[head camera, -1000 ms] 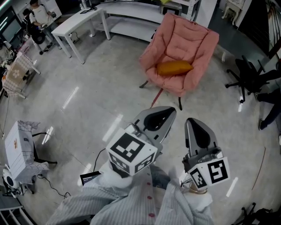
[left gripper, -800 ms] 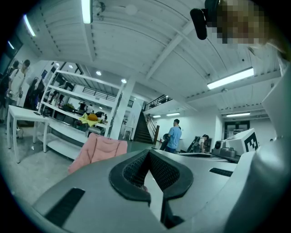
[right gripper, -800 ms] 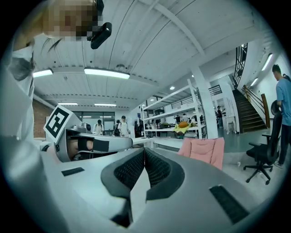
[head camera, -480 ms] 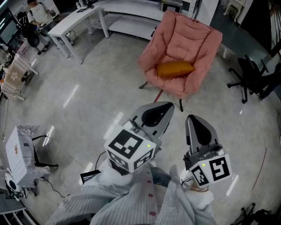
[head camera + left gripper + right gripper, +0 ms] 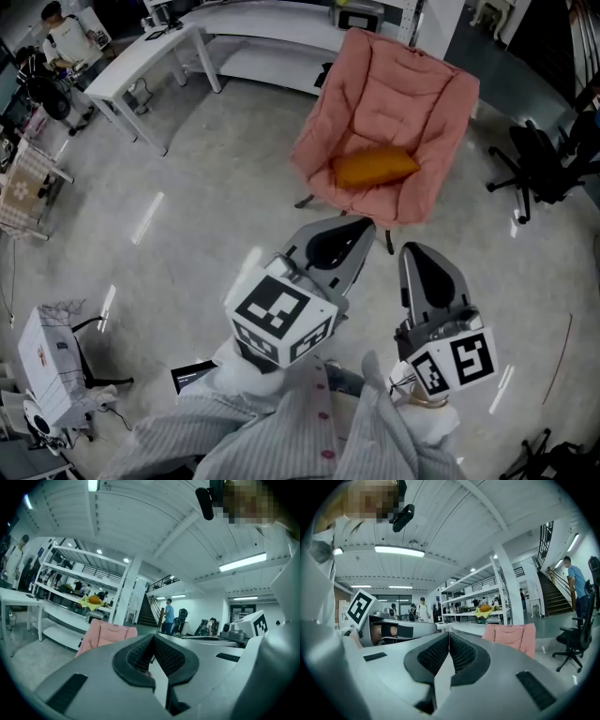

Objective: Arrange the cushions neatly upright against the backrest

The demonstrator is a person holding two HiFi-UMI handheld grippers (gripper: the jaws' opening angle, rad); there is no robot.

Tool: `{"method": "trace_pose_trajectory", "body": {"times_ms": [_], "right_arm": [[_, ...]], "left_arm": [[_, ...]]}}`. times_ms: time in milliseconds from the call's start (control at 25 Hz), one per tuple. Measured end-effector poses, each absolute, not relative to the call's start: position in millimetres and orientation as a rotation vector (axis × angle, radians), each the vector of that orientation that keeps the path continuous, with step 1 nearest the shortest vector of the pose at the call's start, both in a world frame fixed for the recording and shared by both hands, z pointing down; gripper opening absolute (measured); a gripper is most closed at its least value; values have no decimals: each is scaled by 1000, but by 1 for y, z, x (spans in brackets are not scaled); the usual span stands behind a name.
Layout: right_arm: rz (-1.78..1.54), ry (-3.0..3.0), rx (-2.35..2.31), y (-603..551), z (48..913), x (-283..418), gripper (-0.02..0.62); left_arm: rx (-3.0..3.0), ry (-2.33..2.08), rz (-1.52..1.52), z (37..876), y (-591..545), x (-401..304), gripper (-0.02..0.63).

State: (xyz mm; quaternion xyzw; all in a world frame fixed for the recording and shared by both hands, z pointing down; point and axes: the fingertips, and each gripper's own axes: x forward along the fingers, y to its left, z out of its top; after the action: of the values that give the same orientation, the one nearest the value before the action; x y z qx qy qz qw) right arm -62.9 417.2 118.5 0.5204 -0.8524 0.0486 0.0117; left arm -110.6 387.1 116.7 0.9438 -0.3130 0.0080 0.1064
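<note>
A pink padded armchair (image 5: 394, 103) stands ahead on the grey floor. An orange cushion (image 5: 373, 166) lies flat on its seat, not against the backrest. My left gripper (image 5: 364, 225) is shut and empty, its tips short of the chair's front edge. My right gripper (image 5: 410, 251) is also shut with nothing in it, held level beside the left one. The chair's pink back (image 5: 105, 634) shows past the left jaws, and again as the chair (image 5: 511, 637) beyond the right jaws. The cushion is hidden in both gripper views.
A white desk (image 5: 159, 52) and a long white shelf unit (image 5: 272, 28) stand at the back left. Black office chairs (image 5: 539, 164) are at the right. A covered white box on a stand (image 5: 52, 361) sits at the lower left. People stand in the distance.
Both grippers and the person have come closer to the armchair, which now sits larger and nearer in the head view. The cushion has not moved on the seat.
</note>
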Motion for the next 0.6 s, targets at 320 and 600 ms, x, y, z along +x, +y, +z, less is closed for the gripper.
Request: {"method": "trace_pose_trajectory", "body": {"times_ms": [320, 600], "right_arm": [[164, -2616, 1690, 346, 125, -79, 14], [211, -2584, 1713, 311, 137, -87, 14]], "left_arm": [[2790, -870, 37, 124, 314, -132, 9], [2759, -874, 54, 134, 273, -148, 9]]}}
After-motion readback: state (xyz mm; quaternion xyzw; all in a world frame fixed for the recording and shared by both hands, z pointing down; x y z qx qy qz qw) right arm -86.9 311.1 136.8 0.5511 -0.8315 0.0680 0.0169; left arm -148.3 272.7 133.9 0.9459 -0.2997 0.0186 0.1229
